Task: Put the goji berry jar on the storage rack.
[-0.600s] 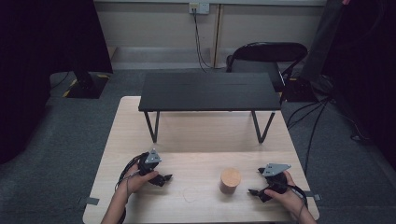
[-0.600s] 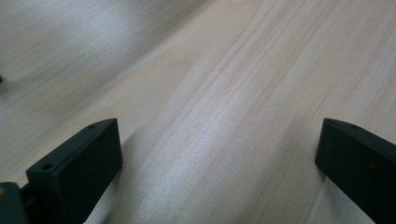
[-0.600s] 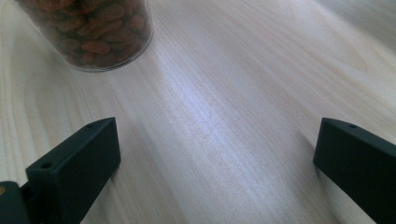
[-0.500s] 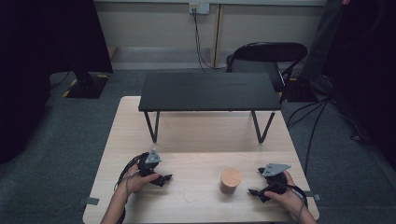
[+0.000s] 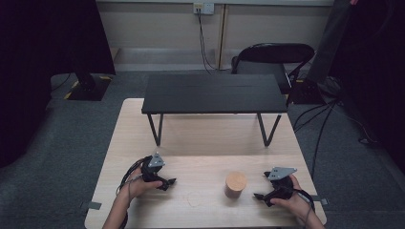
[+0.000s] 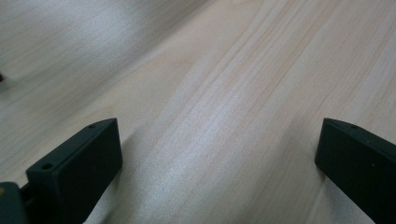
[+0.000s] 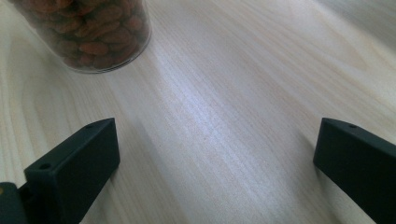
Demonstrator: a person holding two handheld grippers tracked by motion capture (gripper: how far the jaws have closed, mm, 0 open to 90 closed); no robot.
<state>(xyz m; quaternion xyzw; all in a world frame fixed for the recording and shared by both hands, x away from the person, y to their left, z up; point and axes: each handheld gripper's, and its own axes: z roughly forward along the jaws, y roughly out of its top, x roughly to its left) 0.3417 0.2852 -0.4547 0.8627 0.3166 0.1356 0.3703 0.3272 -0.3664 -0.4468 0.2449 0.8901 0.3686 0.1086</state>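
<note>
The jar of nuts [image 7: 88, 32] was cut off by the top edge of the right gripper view, its upper part and lid unseen. From the high view, a faint round mark [image 5: 195, 199] on the table [image 5: 210, 143] was too small to identify.

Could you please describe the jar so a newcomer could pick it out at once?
On the pale wooden table, look in front of the black bench, near the right gripper. The jar is a clear, upright cylinder packed with brown nuts.
</note>
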